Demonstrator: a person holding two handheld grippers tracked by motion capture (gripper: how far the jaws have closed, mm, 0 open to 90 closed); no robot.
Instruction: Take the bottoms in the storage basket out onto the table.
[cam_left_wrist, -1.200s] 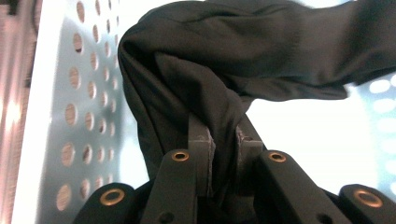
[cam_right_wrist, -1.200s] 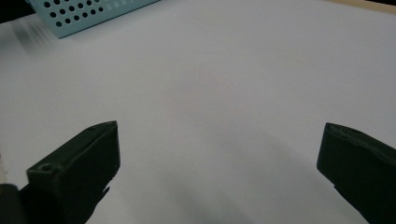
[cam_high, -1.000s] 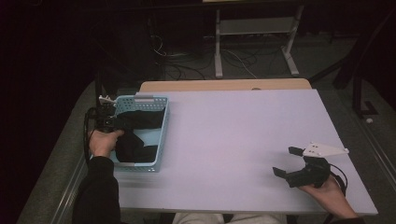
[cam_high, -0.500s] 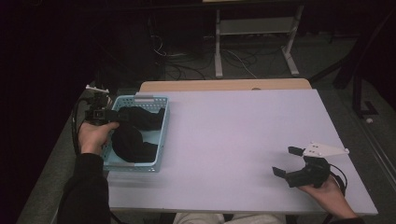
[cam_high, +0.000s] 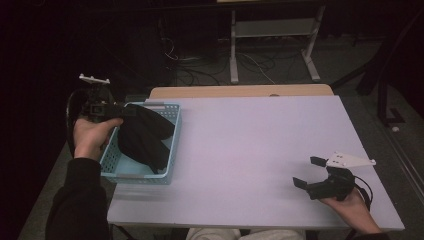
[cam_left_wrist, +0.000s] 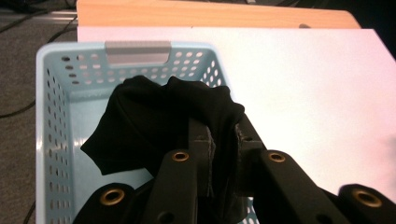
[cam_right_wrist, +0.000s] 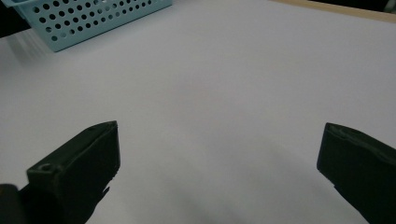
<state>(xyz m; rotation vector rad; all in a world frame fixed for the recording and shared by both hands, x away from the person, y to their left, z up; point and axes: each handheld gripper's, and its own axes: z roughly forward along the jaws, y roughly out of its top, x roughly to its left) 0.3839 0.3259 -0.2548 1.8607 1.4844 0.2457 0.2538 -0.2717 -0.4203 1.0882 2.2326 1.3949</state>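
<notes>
One black cloth (cam_left_wrist: 154, 121), one blue basket (cam_left_wrist: 56, 93), two grippers.

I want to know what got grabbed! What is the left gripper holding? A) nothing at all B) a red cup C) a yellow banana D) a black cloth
D: the left gripper is shut on the black cloth, pulling it up above the blue basket.
</notes>
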